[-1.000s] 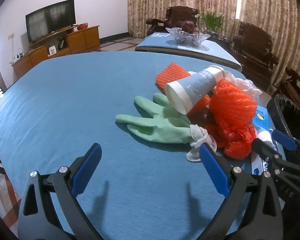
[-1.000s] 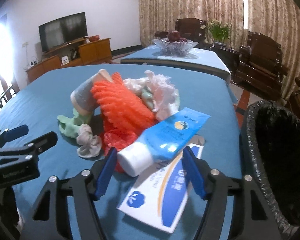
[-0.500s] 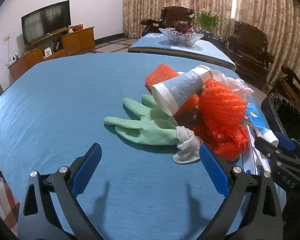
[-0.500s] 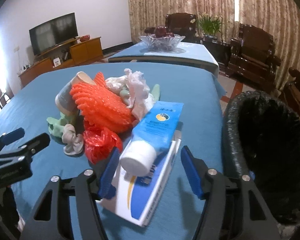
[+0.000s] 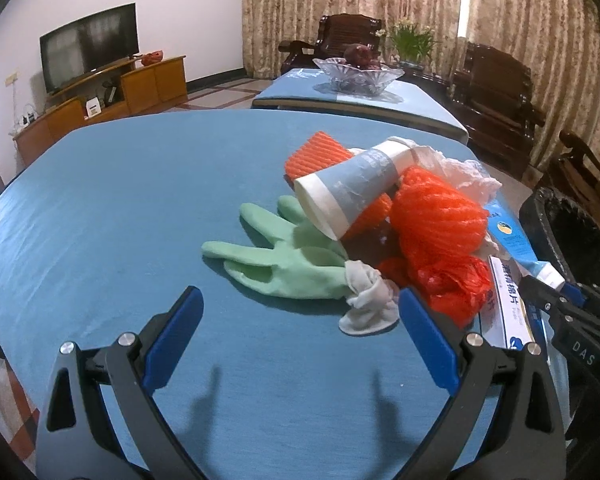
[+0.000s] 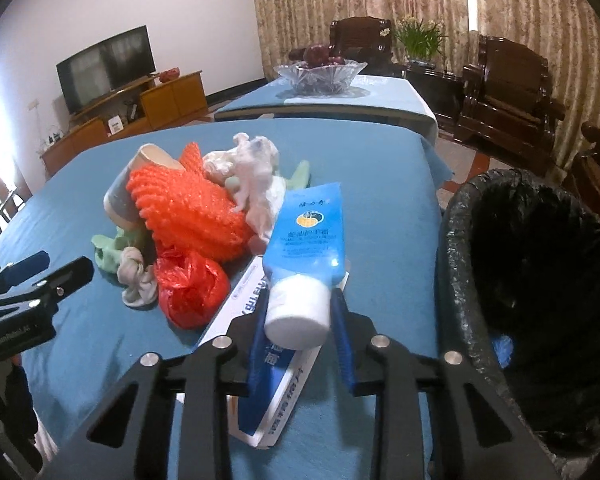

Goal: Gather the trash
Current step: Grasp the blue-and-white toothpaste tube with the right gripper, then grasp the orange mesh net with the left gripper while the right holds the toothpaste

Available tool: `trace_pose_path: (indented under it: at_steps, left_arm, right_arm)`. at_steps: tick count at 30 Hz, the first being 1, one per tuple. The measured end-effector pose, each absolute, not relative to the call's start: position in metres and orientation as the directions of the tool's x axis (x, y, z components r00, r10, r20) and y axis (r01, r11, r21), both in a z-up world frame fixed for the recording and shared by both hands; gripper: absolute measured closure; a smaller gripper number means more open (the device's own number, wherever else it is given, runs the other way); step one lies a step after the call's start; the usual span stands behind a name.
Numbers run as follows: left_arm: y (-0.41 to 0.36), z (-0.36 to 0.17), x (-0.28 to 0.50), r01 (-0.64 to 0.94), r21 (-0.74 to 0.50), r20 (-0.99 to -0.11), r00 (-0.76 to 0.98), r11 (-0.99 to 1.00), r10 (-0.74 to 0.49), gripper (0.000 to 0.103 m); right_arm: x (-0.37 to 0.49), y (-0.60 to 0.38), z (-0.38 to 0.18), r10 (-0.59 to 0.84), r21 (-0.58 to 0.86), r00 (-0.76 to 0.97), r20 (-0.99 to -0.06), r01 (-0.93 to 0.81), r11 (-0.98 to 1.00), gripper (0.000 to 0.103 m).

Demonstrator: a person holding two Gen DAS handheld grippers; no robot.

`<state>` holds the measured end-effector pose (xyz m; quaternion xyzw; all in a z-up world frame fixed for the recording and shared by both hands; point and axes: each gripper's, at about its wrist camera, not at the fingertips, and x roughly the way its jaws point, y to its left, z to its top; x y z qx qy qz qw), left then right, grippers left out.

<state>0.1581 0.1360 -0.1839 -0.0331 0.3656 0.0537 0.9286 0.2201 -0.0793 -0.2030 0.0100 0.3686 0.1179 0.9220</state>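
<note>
Blue tube (image 6: 309, 229) in right claw (image 6: 297, 314)

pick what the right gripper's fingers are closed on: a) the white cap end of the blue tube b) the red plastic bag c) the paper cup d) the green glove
a, in the right wrist view the right gripper has both blue fingers pressed against the white cap of the blue tube.

Left hand-held gripper (image 5: 300, 334) spread wide, right hand-held gripper (image 6: 296, 312) clamped.
</note>
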Motion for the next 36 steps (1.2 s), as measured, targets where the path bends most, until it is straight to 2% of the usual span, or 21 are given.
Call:
trace_pose_path:
  at_steps: [3, 10, 12, 15, 16, 25, 33, 36]
  left_arm:
    - [0.134, -0.183, 0.158, -0.116, -0.019, -0.682, 0.728, 0.993, 0.072, 0.008]
    - [0.134, -0.183, 0.158, -0.116, -0.018, -0.682, 0.727, 0.993, 0.073, 0.008]
    - [0.133, -0.183, 0.158, -0.114, -0.015, -0.683, 0.726, 0.993, 0.073, 0.008]
    - [0.131, -0.184, 0.158, -0.112, -0.018, -0.687, 0.724, 0.994, 0.069, 0.008]
    - [0.131, -0.184, 0.158, -0.111, -0.019, -0.687, 0.723, 0.994, 0.068, 0.008]
    - [0.12, -0.178, 0.162, -0.087, -0.035, -0.677, 0.735, 0.996, 0.04, 0.008]
    - [0.095, -0.166, 0.178, -0.018, -0.072, -0.649, 0.76, 0.997, -0.033, 0.008]
    - [0.083, -0.163, 0.19, 0.003, -0.095, -0.645, 0.762, 0.995, -0.064, 0.013]
  right_arm:
    - [0.223, -0.078, -0.2, 0.243, 0.121, 0.701, -0.671, -0.22, 0.968, 0.057]
    - [0.235, -0.083, -0.205, 0.248, 0.179, 0.681, -0.689, -0.171, 0.969, 0.057]
    - [0.237, -0.087, -0.206, 0.249, 0.193, 0.679, -0.691, -0.158, 0.968, 0.058]
    - [0.238, -0.091, -0.204, 0.249, 0.192, 0.681, -0.689, -0.159, 0.968, 0.072]
    - [0.238, -0.093, -0.203, 0.25, 0.191, 0.683, -0.686, -0.162, 0.968, 0.073]
    - [0.227, -0.109, -0.193, 0.243, 0.172, 0.712, -0.659, -0.172, 0.97, 0.073]
    - [0.22, -0.128, -0.183, 0.239, 0.185, 0.741, -0.627, -0.157, 0.97, 0.073]
    - [0.22, -0.131, -0.181, 0.233, 0.174, 0.751, -0.618, -0.159, 0.972, 0.073]
